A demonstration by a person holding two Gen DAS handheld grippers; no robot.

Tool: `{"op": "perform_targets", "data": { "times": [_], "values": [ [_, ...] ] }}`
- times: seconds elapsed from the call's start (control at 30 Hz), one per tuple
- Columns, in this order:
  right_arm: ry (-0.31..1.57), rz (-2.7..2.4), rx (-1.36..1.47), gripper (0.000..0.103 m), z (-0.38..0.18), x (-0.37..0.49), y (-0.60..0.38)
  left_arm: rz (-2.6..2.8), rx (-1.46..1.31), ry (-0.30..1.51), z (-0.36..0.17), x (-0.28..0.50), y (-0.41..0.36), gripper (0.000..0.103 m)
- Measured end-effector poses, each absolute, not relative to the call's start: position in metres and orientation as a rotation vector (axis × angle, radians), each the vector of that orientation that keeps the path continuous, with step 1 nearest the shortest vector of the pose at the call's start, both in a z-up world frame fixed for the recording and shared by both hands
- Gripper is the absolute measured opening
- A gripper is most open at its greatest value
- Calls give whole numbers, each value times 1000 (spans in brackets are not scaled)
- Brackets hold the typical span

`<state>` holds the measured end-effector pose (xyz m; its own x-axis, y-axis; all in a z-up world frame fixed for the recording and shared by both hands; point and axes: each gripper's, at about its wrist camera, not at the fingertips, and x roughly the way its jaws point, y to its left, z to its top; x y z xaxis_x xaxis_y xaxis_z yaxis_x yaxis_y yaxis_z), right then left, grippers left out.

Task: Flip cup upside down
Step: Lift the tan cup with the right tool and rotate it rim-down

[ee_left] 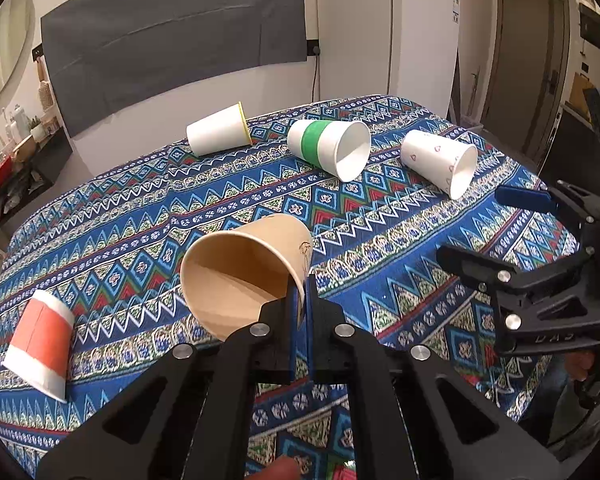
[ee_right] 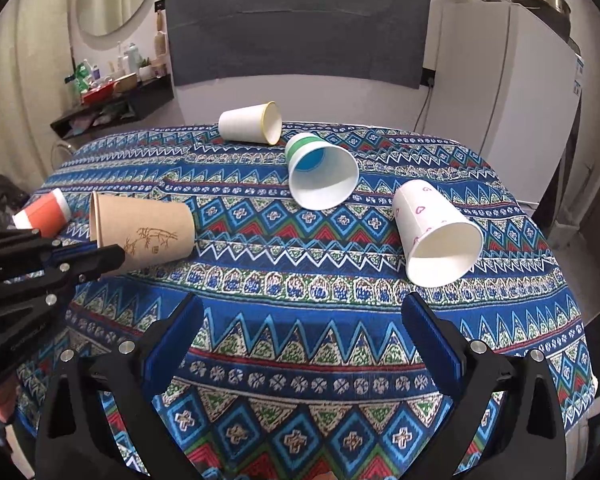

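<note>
A brown paper cup point(ee_left: 244, 272) lies on its side on the patterned tablecloth point(ee_left: 380, 264), its mouth turned toward the left wrist camera. My left gripper point(ee_left: 300, 300) is shut on the cup's rim wall, one finger inside and one outside. In the right wrist view the same cup point(ee_right: 148, 228) lies at the left with the left gripper point(ee_right: 96, 254) on its rim. My right gripper point(ee_right: 300, 332) is open and empty above the cloth near the front edge; it also shows in the left wrist view point(ee_left: 500, 232) at the right.
Other cups lie on their sides: a white one with a yellow rim point(ee_right: 252, 122), a green-banded one point(ee_right: 320, 172), one with pink hearts point(ee_right: 436, 232) and a red-banded one point(ee_left: 40, 344). A white fridge point(ee_right: 500, 92) stands behind the table.
</note>
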<state>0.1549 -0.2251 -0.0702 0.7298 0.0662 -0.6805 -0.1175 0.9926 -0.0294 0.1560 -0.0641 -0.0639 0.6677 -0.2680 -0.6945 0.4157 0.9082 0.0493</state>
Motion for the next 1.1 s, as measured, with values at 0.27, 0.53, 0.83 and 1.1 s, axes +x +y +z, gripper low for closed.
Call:
{"op": "perform_targets", "data": {
  "times": [0.27,0.53,0.83,1.1],
  "values": [
    [749,88,-116,95,-70,138,-215,-387,221,738,-71,131,-60,4],
    [738,71,-160,95,-66,132,-204,-361,214,713,-74,120,-46,82],
    [736,37,-150,95,-58,141,-201,-314,215,690,-65,109,-25,95],
    [755,69,-107,95,-51,156,-185,-269,223,637,-54,96,2,97]
  ]
}}
